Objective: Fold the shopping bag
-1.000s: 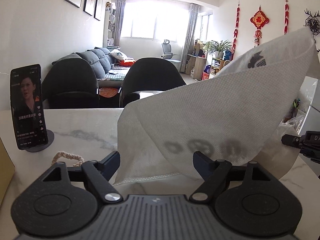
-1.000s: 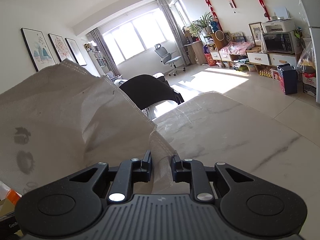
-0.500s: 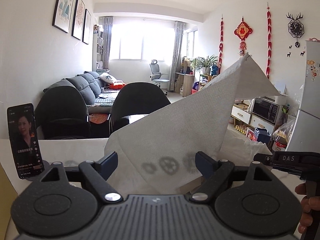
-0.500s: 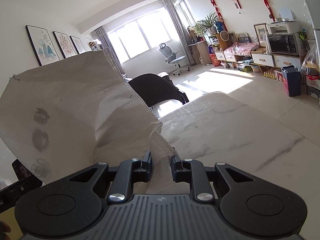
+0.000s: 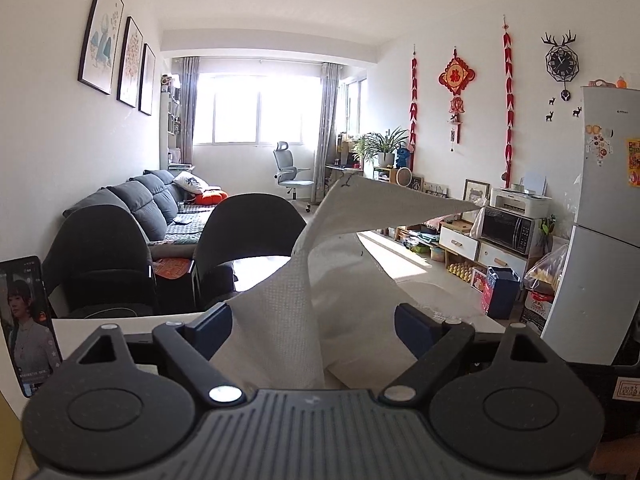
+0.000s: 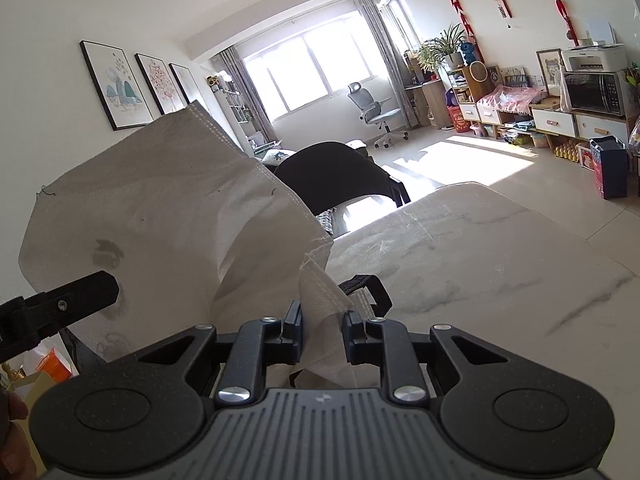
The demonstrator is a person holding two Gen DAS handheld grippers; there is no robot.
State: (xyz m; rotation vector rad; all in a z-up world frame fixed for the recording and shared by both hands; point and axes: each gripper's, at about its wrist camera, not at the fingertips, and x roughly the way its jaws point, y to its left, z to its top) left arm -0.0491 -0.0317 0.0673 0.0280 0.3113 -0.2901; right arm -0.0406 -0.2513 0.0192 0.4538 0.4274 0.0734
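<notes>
The right tool (image 6: 322, 334) pinches the white non-woven fabric shopping bag (image 6: 168, 232) by its stitched edge, lifting it at ten o'clock above the marble table (image 6: 480, 248) for folding; the left tool (image 5: 312, 320) gapes wide, released.

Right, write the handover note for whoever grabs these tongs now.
Right tongs: shut on a bunched edge of the white shopping bag, holding it up above the marble table.
Left tongs: open, with bag fabric hanging between the fingers, not pinched.
Done: bag lifted; no neat fold visible.
Left: probably pinch with the left, lay the bag flat, then fold it.
</notes>
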